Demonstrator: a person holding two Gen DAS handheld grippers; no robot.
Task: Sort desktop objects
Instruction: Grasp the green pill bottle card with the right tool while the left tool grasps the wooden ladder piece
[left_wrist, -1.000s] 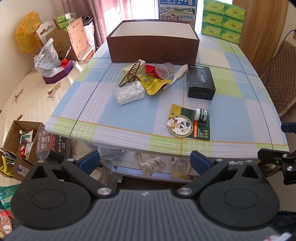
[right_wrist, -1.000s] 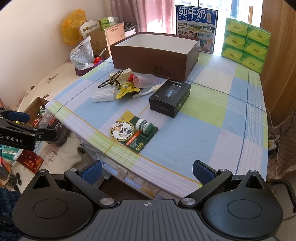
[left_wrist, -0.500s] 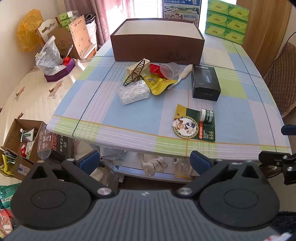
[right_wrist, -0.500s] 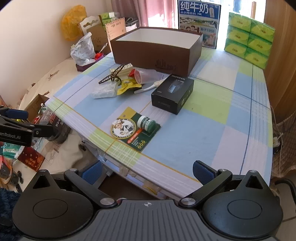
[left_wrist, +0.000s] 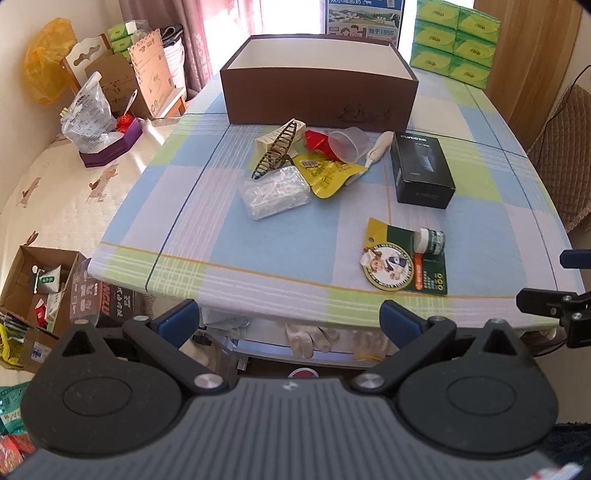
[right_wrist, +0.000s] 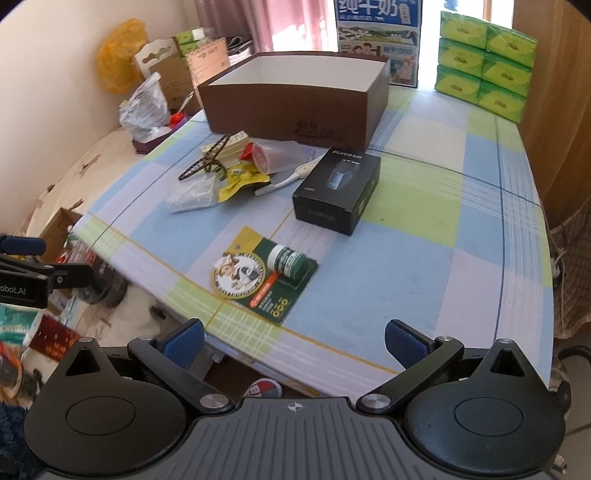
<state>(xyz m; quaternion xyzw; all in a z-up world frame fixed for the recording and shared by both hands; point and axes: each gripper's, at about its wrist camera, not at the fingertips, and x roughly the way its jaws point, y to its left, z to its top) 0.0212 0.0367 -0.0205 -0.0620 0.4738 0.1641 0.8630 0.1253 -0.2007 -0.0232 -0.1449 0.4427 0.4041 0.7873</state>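
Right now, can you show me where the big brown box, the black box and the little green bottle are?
Brown box (left_wrist: 317, 99): left wrist view, on its front wall.
Black box (left_wrist: 421, 168): left wrist view, on its top face.
Green bottle (right_wrist: 287, 259): right wrist view, on its side, lying on the green card.

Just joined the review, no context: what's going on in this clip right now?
A person holds two handheld grippers at the near edge of a checked table. The left gripper and right gripper are both open and empty. Nothing is sorted yet: the brown box looks empty, and the black box, green card with a small bottle, yellow pouch and clear cup lie loose on the table.
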